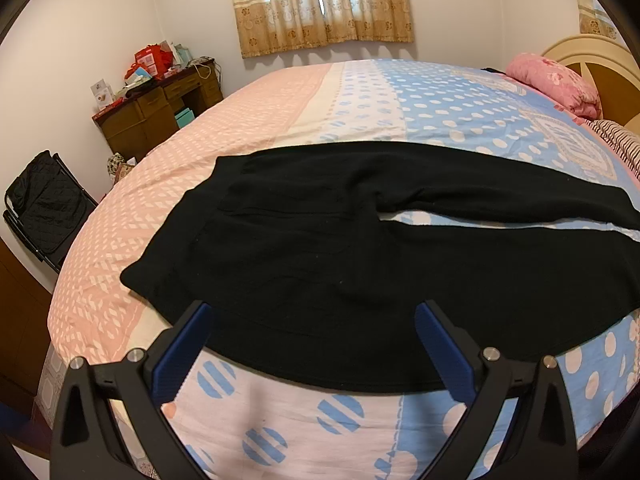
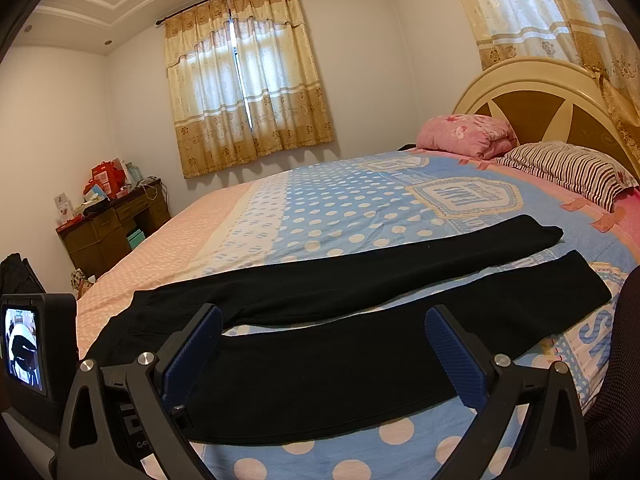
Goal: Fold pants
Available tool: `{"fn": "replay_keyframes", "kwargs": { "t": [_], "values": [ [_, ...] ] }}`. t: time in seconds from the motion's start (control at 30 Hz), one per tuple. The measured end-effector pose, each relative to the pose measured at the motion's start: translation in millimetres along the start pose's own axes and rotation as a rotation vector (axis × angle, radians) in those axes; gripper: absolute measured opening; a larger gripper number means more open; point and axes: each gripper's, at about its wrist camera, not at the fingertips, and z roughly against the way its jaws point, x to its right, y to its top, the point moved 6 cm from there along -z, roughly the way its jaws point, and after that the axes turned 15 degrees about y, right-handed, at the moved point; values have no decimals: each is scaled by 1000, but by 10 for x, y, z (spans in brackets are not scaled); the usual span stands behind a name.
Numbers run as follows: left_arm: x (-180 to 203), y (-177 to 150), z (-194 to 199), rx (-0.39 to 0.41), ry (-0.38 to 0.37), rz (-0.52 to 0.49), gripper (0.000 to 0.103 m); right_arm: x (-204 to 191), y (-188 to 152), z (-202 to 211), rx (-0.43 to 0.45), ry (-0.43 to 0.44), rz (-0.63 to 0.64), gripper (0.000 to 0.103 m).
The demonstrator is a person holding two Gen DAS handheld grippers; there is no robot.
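Black pants [image 1: 340, 248] lie spread flat across the bed, waist to the left and both legs running right with a narrow gap between them. My left gripper [image 1: 314, 320] is open and empty, hovering over the near edge of the waist part. In the right wrist view the pants [image 2: 340, 368] stretch toward the headboard. My right gripper [image 2: 324, 322] is open and empty above the near leg.
The bed [image 1: 280, 420] has a pink and blue dotted cover. A pink quilt [image 2: 466, 134] and a striped pillow [image 2: 568, 170] lie by the headboard [image 2: 532, 100]. A cluttered wooden desk [image 1: 156, 114] and a black chair [image 1: 44, 204] stand to the left. The left gripper's camera screen [image 2: 24, 348] shows at the left.
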Motion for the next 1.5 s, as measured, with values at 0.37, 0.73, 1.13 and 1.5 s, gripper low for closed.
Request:
{"fn": "replay_keyframes", "kwargs": {
  "t": [0.37,0.73,1.13,1.5],
  "values": [
    [16,8,6,-1,0,-2,103,-1,-7,-9,-2,0,-1,102],
    [34,12,5,-3,0,-2,103,1,-20,-28,-9,1,-1,102],
    [54,-27,-114,-23,0,-7,103,34,-94,-115,-40,-4,-8,102],
    [-21,52,-324,-48,-8,-21,103,148,-144,-465,-135,11,-18,102]
  ]
}}
